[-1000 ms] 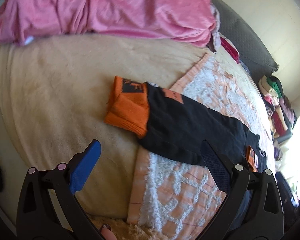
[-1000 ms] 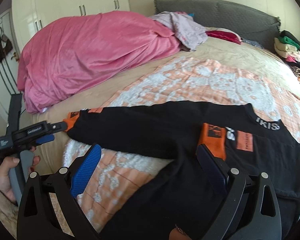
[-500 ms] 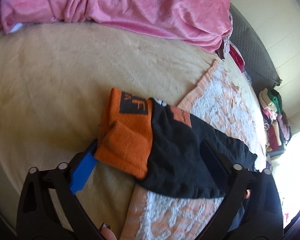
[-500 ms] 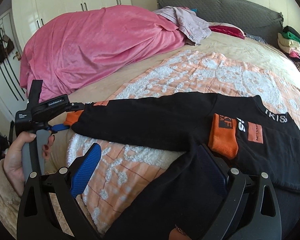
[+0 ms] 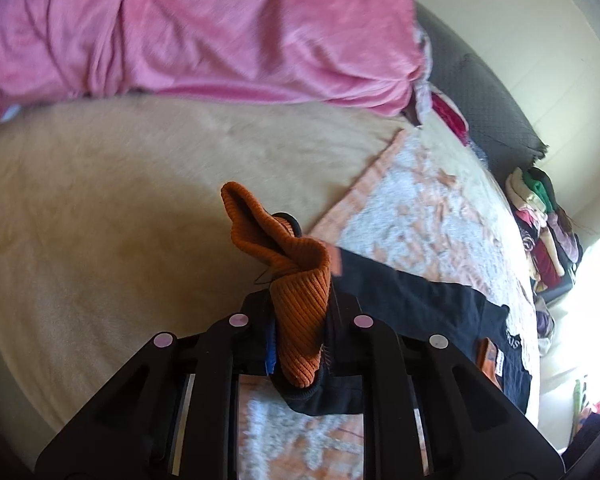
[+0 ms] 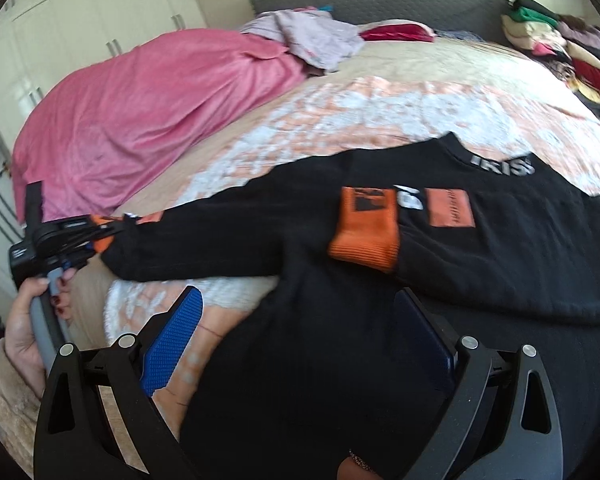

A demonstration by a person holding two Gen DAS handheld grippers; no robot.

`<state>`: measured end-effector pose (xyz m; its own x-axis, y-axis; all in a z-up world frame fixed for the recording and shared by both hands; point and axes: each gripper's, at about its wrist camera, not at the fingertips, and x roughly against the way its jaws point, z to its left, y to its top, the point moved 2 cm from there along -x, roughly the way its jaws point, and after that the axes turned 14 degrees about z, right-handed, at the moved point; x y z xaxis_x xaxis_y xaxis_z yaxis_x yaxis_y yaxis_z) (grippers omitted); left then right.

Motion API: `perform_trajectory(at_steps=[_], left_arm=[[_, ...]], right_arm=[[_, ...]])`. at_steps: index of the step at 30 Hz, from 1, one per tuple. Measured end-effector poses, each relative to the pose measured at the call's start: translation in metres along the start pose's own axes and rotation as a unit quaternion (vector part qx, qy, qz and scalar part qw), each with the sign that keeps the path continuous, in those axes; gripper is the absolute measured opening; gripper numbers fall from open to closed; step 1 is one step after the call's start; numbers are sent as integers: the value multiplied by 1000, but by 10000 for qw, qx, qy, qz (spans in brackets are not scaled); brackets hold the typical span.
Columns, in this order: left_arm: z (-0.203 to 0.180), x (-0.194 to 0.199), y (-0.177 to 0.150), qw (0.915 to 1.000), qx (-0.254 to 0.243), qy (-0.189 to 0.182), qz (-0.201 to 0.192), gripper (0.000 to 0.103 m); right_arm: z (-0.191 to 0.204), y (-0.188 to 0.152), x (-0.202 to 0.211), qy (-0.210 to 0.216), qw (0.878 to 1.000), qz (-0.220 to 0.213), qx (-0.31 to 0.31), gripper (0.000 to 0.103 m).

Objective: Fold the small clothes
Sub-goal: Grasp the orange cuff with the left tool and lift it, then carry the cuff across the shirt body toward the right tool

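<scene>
Left wrist view showed the left gripper (image 5: pixel 300 336) clamped on the orange cuff (image 5: pixel 296 300) of the black sweater (image 6: pixel 440 280), which stretched ahead to its right across the patterned blanket (image 6: pixel 380 112); the right gripper (image 6: pixel 300 340) hovered wide apart above the sweater's body

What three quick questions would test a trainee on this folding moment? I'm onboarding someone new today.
1. True or false: the left claw is shut on the orange cuff of the black top.
2. Which sleeve already lies folded across the chest? A) the one ending in the other orange cuff B) the one in the left claw.
3. Fill in: the right claw is ____.

Key: 1 true; 2 A; 3 open.
</scene>
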<state>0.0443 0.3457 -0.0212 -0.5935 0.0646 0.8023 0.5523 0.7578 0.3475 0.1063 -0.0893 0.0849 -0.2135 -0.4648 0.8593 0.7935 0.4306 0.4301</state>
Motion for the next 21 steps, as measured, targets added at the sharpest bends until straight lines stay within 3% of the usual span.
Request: perform_trajectory(at_steps=[9,21], left_arm=[[-74,28,-22,9947,-891,-404,-322,9],[-179,29,-60,9769,-1872,-1005,-212,8]], right_arm=[[-47,-10,24,-144,9979,-264,-570,96],[-92,-21,56,-203,9919,-607,-1097,96]])
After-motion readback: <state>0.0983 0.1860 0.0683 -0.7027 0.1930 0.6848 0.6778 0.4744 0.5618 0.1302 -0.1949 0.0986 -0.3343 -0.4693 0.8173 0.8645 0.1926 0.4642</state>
